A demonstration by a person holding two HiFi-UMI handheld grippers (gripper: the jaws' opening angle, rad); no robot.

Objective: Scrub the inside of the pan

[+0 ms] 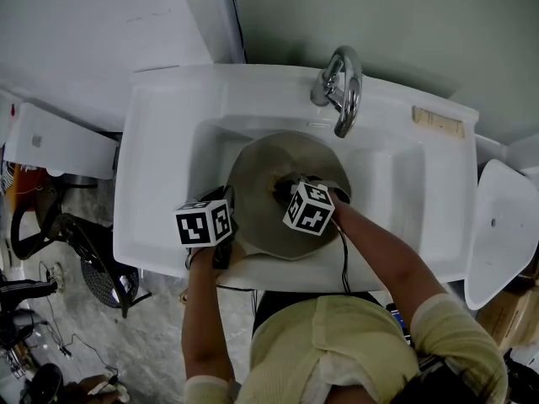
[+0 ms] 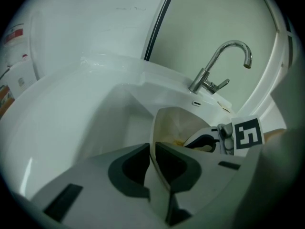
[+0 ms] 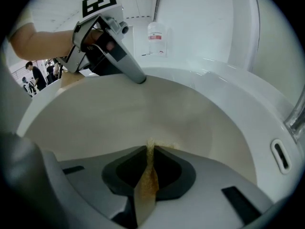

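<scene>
A round pale pan (image 1: 268,162) sits tilted in the white sink (image 1: 404,175). My left gripper (image 1: 227,202) is shut on the pan's near-left rim; in the left gripper view the thin rim (image 2: 153,137) runs up between the jaws of my left gripper (image 2: 152,150). My right gripper (image 1: 284,188) reaches into the pan and is shut on a thin yellow-brown scrub pad (image 3: 147,180), whose tip touches the pan's inner surface (image 3: 143,111). From the right gripper view, my right gripper (image 3: 150,152) faces my left gripper (image 3: 137,77) on the far rim.
A chrome faucet (image 1: 342,91) arches over the back of the basin. A small beige block (image 1: 438,122) lies on the sink's right ledge. A white bottle (image 3: 156,32) stands beyond the sink. Dark clutter (image 1: 76,242) sits on the floor at left.
</scene>
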